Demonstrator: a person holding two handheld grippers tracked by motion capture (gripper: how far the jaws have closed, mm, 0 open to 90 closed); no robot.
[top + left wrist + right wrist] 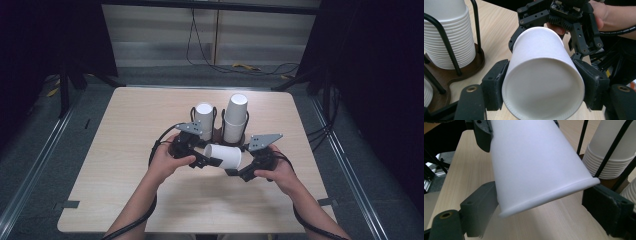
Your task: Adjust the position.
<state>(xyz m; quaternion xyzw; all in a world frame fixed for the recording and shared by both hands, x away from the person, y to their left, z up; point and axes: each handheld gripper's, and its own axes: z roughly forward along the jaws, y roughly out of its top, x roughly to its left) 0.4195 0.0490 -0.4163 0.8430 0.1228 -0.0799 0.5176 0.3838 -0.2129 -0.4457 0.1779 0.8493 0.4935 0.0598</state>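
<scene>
White cup (223,156) held sideways by both grippers above table (125,170).

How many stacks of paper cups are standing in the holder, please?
2: a shorter stack on the holder's left, a taller stack on its right, behind the single held cup.

Black tongs (216,161) with grey three-cornered plates, screws and black trailing cables.
</scene>
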